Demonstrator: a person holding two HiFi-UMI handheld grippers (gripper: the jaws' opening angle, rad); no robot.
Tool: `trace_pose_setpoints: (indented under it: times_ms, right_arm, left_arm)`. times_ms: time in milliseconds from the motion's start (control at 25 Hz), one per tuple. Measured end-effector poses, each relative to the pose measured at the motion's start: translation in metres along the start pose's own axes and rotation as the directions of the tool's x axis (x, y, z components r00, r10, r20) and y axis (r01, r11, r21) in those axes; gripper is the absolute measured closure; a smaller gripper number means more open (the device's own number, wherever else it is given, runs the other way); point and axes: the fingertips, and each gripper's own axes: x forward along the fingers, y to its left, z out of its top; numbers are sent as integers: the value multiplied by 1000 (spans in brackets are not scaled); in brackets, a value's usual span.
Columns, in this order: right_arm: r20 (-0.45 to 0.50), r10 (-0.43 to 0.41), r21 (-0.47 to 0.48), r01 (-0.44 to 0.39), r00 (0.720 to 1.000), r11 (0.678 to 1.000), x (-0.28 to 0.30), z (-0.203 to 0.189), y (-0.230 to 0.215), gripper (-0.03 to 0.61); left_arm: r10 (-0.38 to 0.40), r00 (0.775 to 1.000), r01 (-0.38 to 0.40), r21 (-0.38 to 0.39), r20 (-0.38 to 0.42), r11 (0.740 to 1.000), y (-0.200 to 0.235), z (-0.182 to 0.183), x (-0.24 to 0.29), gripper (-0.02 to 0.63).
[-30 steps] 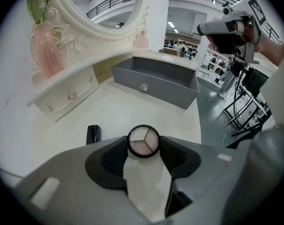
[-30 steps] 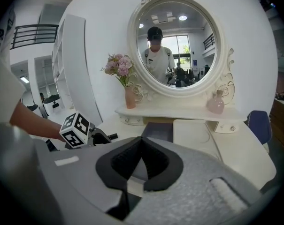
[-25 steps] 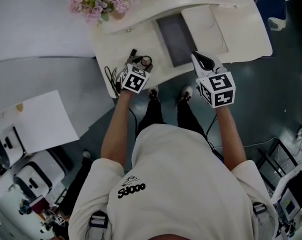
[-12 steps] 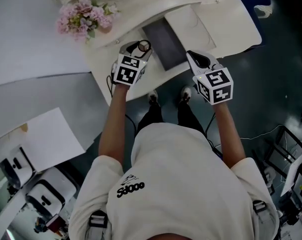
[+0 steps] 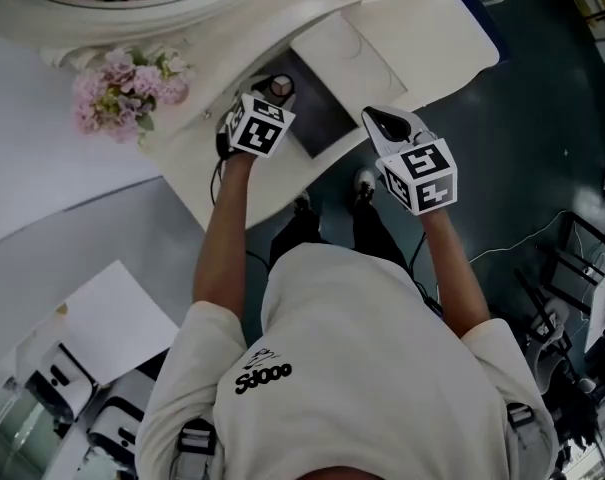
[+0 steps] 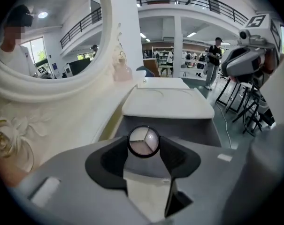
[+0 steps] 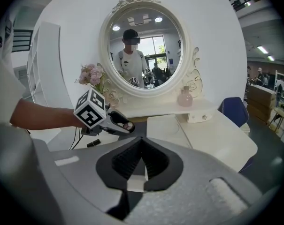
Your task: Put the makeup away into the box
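A round black compact with pale powder sits clamped between my left gripper's jaws. In the head view that left gripper hovers with the compact over the near-left corner of the dark open box set into the vanity top, whose lid is folded back. My right gripper hangs just right of the box's front edge, shut with nothing in it. The right gripper view shows its jaws together, with the left gripper ahead. A black tube lies on the table.
Pink flowers stand at the table's left, beside an oval mirror. A pink bottle sits on the shelf under the mirror. A black cable hangs over the table's near-left edge.
My left gripper has carried the compact away from the table's near-left edge, up and right to the open box. The right gripper has shifted only slightly.
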Motion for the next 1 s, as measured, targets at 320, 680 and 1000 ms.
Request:
trace_pose_setpoints:
  times_ms: [320, 680, 1000]
  right_arm:
    - [-33, -43, 42, 44, 999, 998, 4, -12, -7, 577]
    - [-50, -78, 79, 82, 996, 993, 1, -22, -13, 577]
    - [-48, -88, 87, 92, 995, 992, -9, -25, -23, 577]
  left_arm:
    - [-82, 983, 107, 149, -166, 983, 0, -14, 55, 382]
    - [-78, 957, 156, 271, -278, 950, -3, -16, 89, 382]
    - [-50, 968, 116, 261, -247, 958, -2, -11, 88, 352]
